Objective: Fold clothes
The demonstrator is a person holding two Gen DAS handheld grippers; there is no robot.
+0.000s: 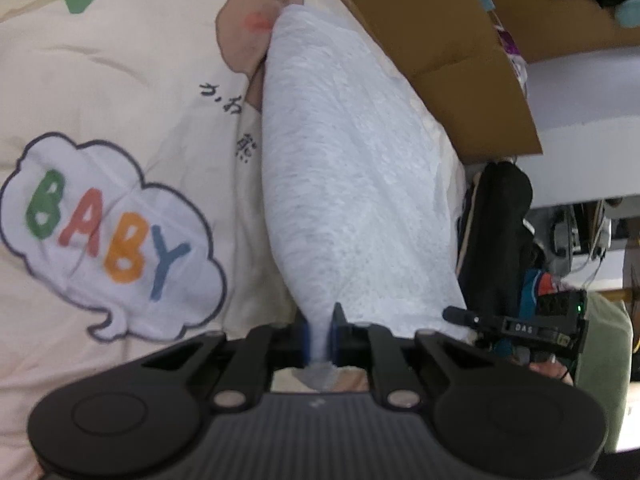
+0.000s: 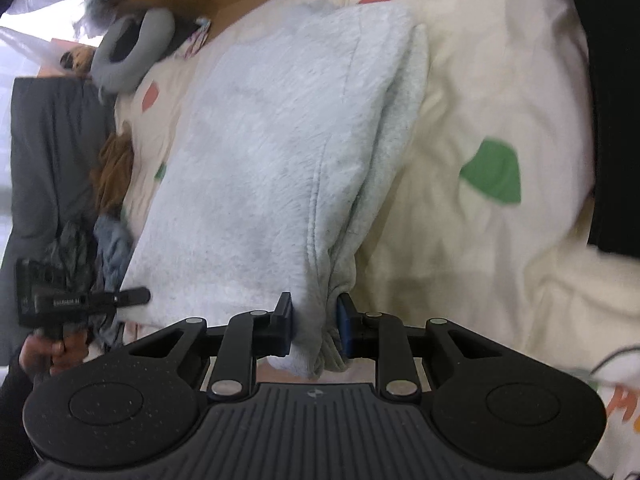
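Note:
A light grey fleece garment (image 1: 344, 184) lies stretched over a cream quilt (image 1: 120, 80) printed with a "BABY" cloud. My left gripper (image 1: 320, 336) is shut on a thin corner of the garment, held near the camera. In the right wrist view the same garment (image 2: 272, 160) lies partly folded, with a doubled layer along its right side. My right gripper (image 2: 314, 320) is shut on a thick bunched corner with a ribbed cuff. The left gripper (image 2: 80, 300) shows at the garment's other near corner. The right gripper (image 1: 520, 328) shows at the right of the left wrist view.
A cardboard box (image 1: 440, 40) stands along the quilt's far edge. A black item (image 1: 500, 232) sits beside the bed. A grey neck pillow (image 2: 132, 48), a dark grey jacket (image 2: 52, 152) and a pile of loose clothes (image 2: 108, 216) lie at the left.

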